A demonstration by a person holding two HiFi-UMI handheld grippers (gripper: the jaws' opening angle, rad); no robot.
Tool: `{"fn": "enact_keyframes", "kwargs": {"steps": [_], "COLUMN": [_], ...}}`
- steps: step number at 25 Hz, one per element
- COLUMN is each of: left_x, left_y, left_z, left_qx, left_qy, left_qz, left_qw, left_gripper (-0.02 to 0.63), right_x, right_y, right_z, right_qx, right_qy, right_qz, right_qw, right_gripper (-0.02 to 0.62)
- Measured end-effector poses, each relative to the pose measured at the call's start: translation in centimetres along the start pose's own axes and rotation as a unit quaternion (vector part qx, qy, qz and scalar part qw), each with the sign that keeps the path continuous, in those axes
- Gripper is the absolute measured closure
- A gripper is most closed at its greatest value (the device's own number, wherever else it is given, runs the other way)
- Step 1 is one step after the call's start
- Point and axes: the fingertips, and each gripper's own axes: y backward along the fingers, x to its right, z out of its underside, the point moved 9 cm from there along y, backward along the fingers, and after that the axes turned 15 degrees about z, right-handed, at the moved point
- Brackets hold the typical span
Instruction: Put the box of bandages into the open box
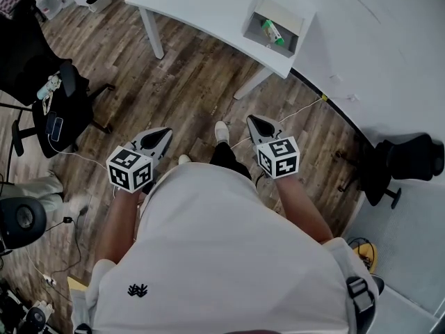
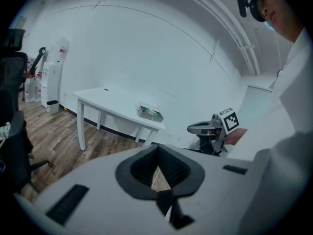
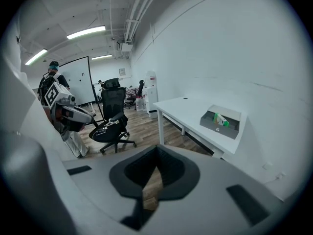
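I see both closed and empty: left gripper (image 1: 164,132), right gripper (image 1: 254,121) | box of bandages (image 1: 272,30) lies inside open box (image 1: 250,25) on counter (image 1: 201,5) | ceiling lights (image 3: 86,32) show only in right gripper view

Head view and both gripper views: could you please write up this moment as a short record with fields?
table: white table, standing on a wood floor
open box: grey open box, near the table's corner
contents: green and white item, lying inside the box
left gripper: left gripper, jaws together, nothing between them, over the floor
right gripper: right gripper, jaws together, empty, short of the table
nearby: black office chair, to the left
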Motion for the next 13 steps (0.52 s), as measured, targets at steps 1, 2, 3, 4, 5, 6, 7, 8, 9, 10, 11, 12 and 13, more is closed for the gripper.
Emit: {"fn": "enact_keyframes", "kwargs": {"steps": [1, 2, 3, 4, 5, 6, 7, 8, 9, 10, 11, 12, 13], "left_x": [0.0, 0.1, 0.1, 0.1, 0.1, 0.0, -0.1, -0.3, -0.6, -0.8, -1.0, -1.2, -1.4], "left_y": [-0.1, -0.2, -0.3, -0.4, -0.5, -0.6, -0.7, -0.9, -1.1, -1.2, -1.4, -1.6, -1.8], "left_z": [0.0, 0.0, 0.0, -0.1, -0.3, -0.4, -0.7, -0.9, -1.2, -1.6, -1.9, -2.2, -2.4], "left_qx": [-0.002, -0.004, -0.005, -0.006, -0.007, -0.008, -0.008, -0.007, -0.007, -0.006, -0.005, -0.005, -0.005], "left_qy": [0.001, 0.002, 0.003, 0.003, 0.003, 0.004, 0.003, 0.003, 0.001, -0.001, -0.003, -0.004, -0.005], "left_qz": [0.0, 0.0, 0.0, 0.0, 0.0, 0.0, 0.0, -0.001, -0.002, -0.005, -0.008, -0.01, -0.013], "left_qw": [1.0, 1.0, 1.0, 1.0, 1.0, 1.0, 1.0, 1.0, 1.0, 1.0, 1.0, 0.9999, 0.9999], "left_gripper": [0.6, 0.6, 0.6, 0.6, 0.6, 0.6, 0.6, 0.6, 0.6, 0.6, 0.6, 0.6, 0.6], "right_x": [0.1, 0.2, 0.3, 0.4, 0.5, 0.7, 0.9, 1.1, 1.3, 1.5, 1.7, 1.9, 2.2], "right_y": [0.0, -0.1, -0.1, -0.1, -0.2, -0.3, -0.5, -0.8, -1.2, -1.7, -2.2, -2.6, -3.0], "right_z": [0.0, 0.0, 0.0, 0.0, -0.1, -0.2, -0.4, -0.6, -1.0, -1.4, -1.7, -2.0, -2.3], "right_qx": [0.0, 0.001, 0.001, 0.001, 0.0, 0.001, 0.001, 0.003, 0.006, 0.01, 0.014, 0.017, 0.019], "right_qy": [-0.001, -0.002, -0.003, -0.004, -0.004, -0.005, -0.005, -0.005, -0.004, -0.003, -0.002, -0.001, 0.0], "right_qz": [0.0, -0.001, -0.001, -0.001, -0.001, -0.001, -0.001, -0.001, -0.002, -0.004, -0.007, -0.009, -0.011], "right_qw": [1.0, 1.0, 1.0, 1.0, 1.0, 1.0, 1.0, 1.0, 1.0, 1.0, 1.0, 1.0, 1.0], "right_gripper": [0.589, 0.589, 0.589, 0.589, 0.589, 0.589, 0.589, 0.589, 0.589, 0.589, 0.589, 0.589, 0.589]}}
